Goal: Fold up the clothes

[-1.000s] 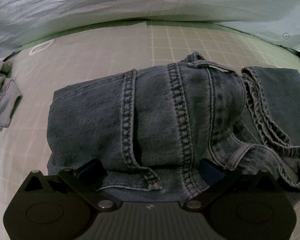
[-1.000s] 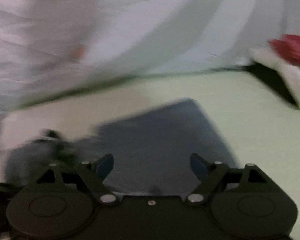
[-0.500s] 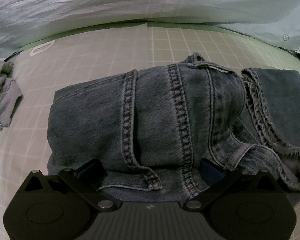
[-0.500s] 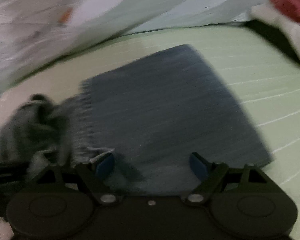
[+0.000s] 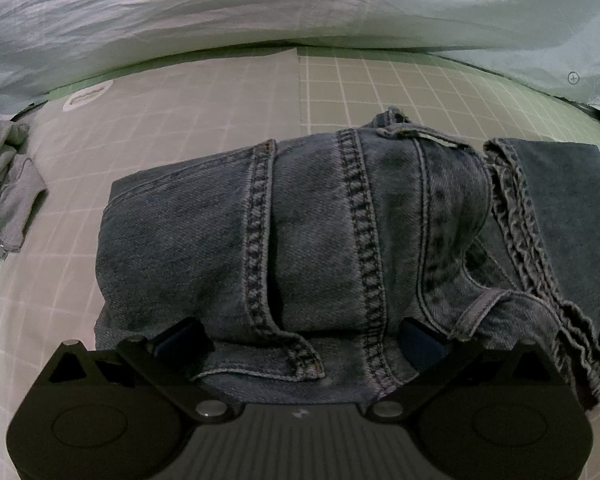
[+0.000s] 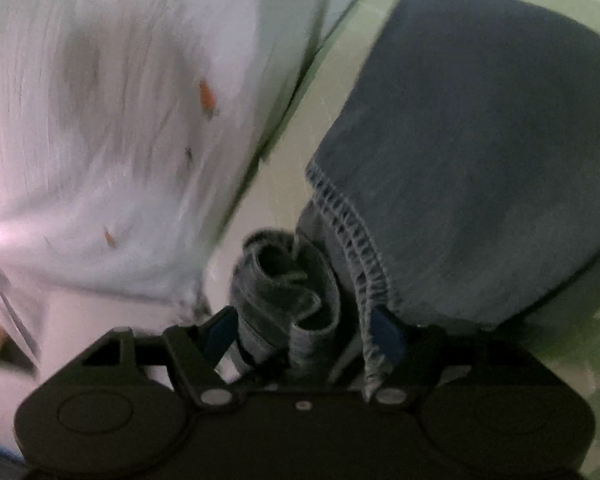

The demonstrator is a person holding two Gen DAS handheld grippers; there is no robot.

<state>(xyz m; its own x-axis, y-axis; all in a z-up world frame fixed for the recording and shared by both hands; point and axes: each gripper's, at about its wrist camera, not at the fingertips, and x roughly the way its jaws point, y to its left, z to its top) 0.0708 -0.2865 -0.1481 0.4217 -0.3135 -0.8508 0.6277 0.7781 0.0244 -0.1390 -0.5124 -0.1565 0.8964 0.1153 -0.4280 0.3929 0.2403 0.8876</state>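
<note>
Blue jeans lie folded in a thick bundle on the checked bed sheet. My left gripper is open, its fingers straddling the bundle's near edge. In the right wrist view my right gripper has its jaws partly closed around the bunched hem of the jeans. A flat denim panel spreads up and to the right from it. The view is motion-blurred.
A pale duvet with carrot prints rises behind the jeans and fills the left of the right wrist view. A grey zipped garment lies crumpled at the left edge of the sheet.
My right gripper has swung and rolled in toward the jeans' hem and narrowed its jaws around the bunched denim. The left gripper and the bundle have stayed put.
</note>
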